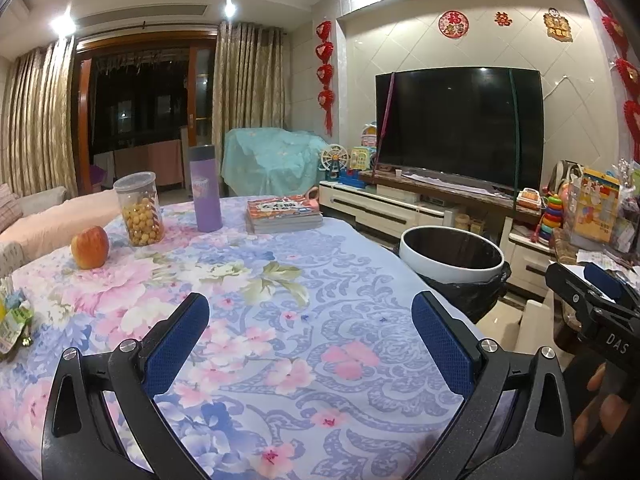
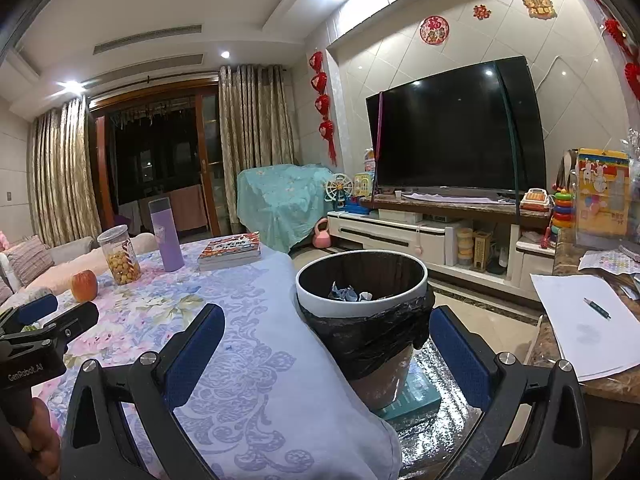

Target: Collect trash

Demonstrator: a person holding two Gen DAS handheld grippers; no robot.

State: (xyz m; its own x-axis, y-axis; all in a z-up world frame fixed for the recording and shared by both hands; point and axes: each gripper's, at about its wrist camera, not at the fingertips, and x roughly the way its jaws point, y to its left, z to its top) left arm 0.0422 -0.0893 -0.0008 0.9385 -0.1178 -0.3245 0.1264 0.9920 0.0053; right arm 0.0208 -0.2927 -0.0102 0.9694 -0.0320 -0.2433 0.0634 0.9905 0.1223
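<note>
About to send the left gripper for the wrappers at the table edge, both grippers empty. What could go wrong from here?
1. The wrappers lie at the table's far left edge; a nudge could push them off.
2. The apple and snack jar stand nearby and could get knocked.
3. The trash bin sits beside the table on a book, so a bump from the right gripper might tip it.

Left claw [image 1: 310, 338]: black frame, blue textured pads [image 1: 178, 338], jaws spread wide, nothing between them, level and pointing forward. Right claw [image 2: 328, 354]: same black-and-blue build, jaws also wide apart and empty, pads [image 2: 460, 354] clear. Each claw shows at the edge of the other's view, side by side. Fingertips of a hand [image 1: 600, 408] wrap the right handle.
</note>
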